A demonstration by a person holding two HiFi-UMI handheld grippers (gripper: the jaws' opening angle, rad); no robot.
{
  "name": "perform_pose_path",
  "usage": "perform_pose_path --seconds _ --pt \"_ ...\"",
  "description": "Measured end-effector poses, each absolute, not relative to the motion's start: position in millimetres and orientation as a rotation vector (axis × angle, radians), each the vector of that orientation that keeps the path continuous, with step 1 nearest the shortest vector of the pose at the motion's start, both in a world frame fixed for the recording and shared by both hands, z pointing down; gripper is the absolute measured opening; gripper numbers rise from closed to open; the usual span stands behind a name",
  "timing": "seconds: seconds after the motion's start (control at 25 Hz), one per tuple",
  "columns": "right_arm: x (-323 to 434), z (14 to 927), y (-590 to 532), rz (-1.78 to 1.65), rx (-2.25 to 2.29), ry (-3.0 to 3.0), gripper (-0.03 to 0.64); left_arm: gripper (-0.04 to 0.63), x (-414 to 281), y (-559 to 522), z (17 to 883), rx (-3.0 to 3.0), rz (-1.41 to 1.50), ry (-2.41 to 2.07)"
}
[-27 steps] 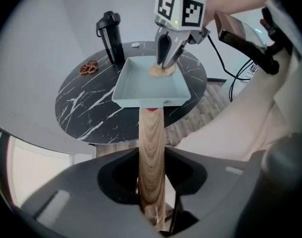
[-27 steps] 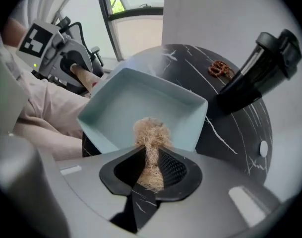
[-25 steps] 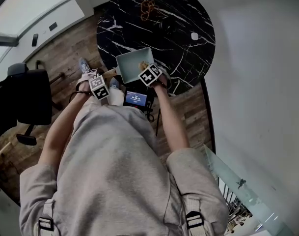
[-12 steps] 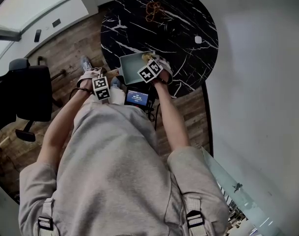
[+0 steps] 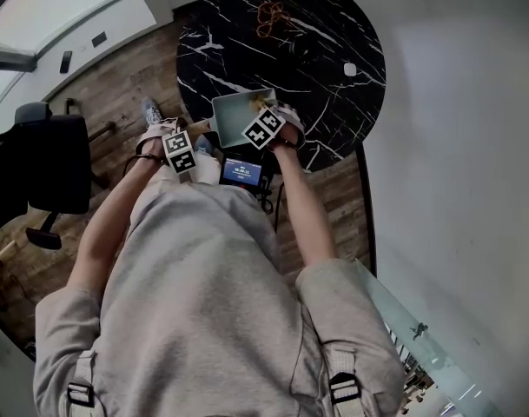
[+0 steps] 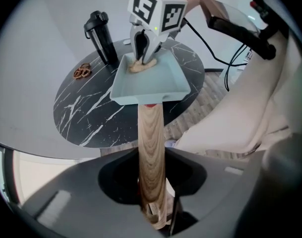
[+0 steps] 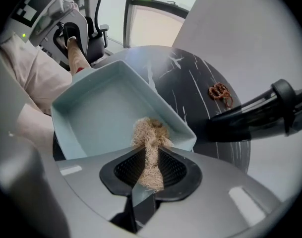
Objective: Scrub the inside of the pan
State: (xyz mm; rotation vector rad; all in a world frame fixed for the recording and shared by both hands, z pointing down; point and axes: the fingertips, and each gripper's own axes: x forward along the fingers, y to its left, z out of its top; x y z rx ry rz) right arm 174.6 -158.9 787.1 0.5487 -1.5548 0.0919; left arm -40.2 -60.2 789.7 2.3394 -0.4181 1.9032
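Note:
A pale blue square pan [image 5: 234, 109] with a wooden handle [image 6: 151, 148] hangs over the near edge of the black marble table [image 5: 333, 24]. My left gripper [image 6: 153, 202] grips the handle's end, its jaws closing further on the wood. My right gripper [image 7: 150, 175] is shut on a tan fibrous scrubber [image 7: 150, 135], whose tip rests on the pan's floor [image 7: 101, 113] by the rim nearest that gripper. In the left gripper view the right gripper [image 6: 143, 53] reaches down into the pan's far side with the scrubber [image 6: 141, 66]. The left gripper [image 7: 74, 38] also shows in the right gripper view.
A black lidded tumbler [image 6: 102, 31] and a brown pretzel-shaped item [image 5: 268, 11] sit on the table's far side, a small white object [image 5: 349, 69] at its right. A device with a lit blue screen [image 5: 242, 174] hangs at my waist. An office chair [image 5: 47, 172] stands on the left.
The right gripper and scrubber have shifted slightly inside the pan, toward its right rim. The left gripper has kept hold of the handle, and the pan has barely moved.

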Motion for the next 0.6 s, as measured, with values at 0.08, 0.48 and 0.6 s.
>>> perform_pose_path --seconds 0.08,0.48,0.6 --pt "175 790 -150 0.153 0.532 -1.554 0.094 0.117 -41 -60 790 2.314 1.873 -0.429" --pt "171 792 -155 0.417 0.687 -1.597 0.098 0.114 -40 -62 792 2.414 1.930 -0.449" --pt "159 792 -166 0.418 0.690 -1.595 0.097 0.115 -40 -63 793 2.412 1.947 -0.430"
